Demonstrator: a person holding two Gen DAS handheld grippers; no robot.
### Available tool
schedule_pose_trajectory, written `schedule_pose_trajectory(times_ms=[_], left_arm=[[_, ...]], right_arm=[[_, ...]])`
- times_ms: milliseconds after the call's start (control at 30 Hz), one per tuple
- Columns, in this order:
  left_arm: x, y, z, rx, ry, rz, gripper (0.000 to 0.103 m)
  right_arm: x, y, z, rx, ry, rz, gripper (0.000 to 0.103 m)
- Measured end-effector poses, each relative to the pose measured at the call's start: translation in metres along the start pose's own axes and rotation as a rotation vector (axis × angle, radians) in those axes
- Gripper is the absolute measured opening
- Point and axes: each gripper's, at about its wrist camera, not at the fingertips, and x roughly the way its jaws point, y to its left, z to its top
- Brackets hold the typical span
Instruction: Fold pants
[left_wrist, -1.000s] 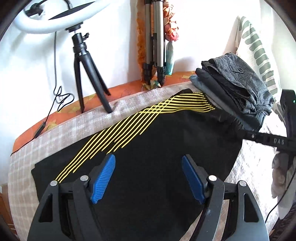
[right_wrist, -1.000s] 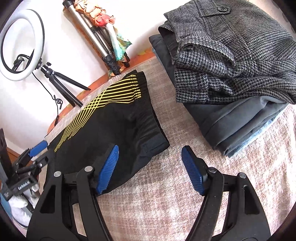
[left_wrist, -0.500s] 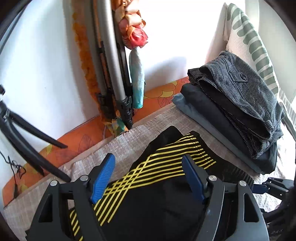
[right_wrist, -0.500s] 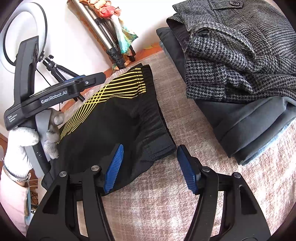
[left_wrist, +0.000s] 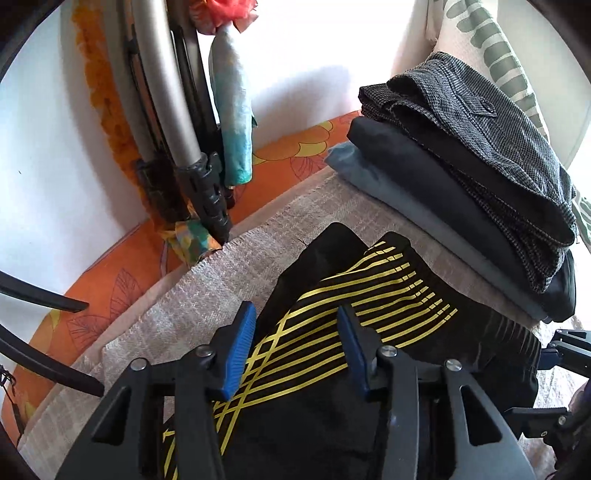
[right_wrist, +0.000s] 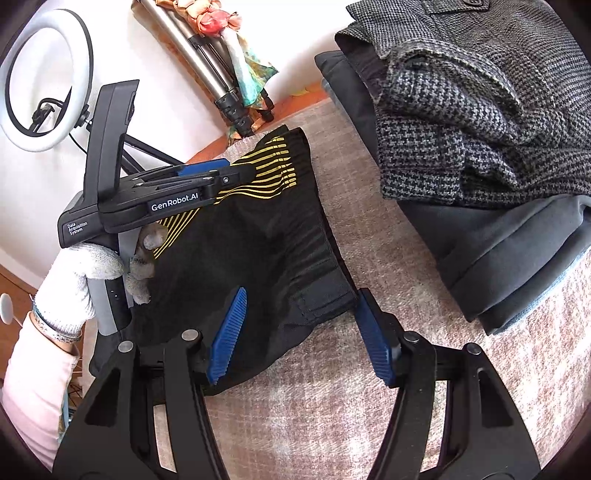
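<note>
Two blue-padded fingers of my left gripper (left_wrist: 295, 350) fill the bottom of the left wrist view, held apart with nothing clamped between them. They hover over the black pants (left_wrist: 369, 369), whose yellow stripes (left_wrist: 369, 306) run between the pads. The pants lie on a beige checked blanket (left_wrist: 229, 280), bunched up at the far end. To the right sits a stack of folded clothes (left_wrist: 480, 177): grey houndstooth on top, a dark piece under it, a blue-grey piece at the bottom. A striped pillow (left_wrist: 498, 55) stands behind the stack. At the back left, tripod legs (left_wrist: 177, 110) wrapped with a coloured scarf (left_wrist: 232, 110) lean by the white wall, above an orange flowered sheet (left_wrist: 288, 162). At the far right edge, part of my other gripper shows near the pants' waistband.

From the right wrist view, my right gripper (right_wrist: 303, 332) also stands wide open and empty. Its left finger hangs over the black fabric, and its right finger sits just beside the waistband corner (right_wrist: 325, 299), over the blanket (right_wrist: 332, 406). The pants (right_wrist: 240, 258) stretch away to the upper left. There my left gripper (right_wrist: 207, 173) reaches over the striped part, held by my gloved left hand (right_wrist: 92, 273). The folded stack (right_wrist: 480, 129) fills the upper right. A ring light (right_wrist: 44, 81) stands at the top left beside the tripod (right_wrist: 207, 70).
</note>
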Motion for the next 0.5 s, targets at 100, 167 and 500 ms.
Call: schedule_pose_trajectory(times_ms=[100, 167, 500], left_arm=[[0.001, -0.002, 0.000, -0.007, -0.001, -0.054, 0.022], [0.001, -0.004, -0.001, -0.002, 0.001, -0.075, 0.004], [-0.015, 0.013, -0.006, -0.084, -0.068, -0.019, 0.000]], right_arm=[[0.001, 0.000, 0.001, -0.001, 0.000, 0.001, 0.064], [0.001, 0.000, 0.001, -0.002, -0.002, 0.002, 0.064], [0.001, -0.007, 0.004, 0.050, -0.032, 0.032, 0.071]])
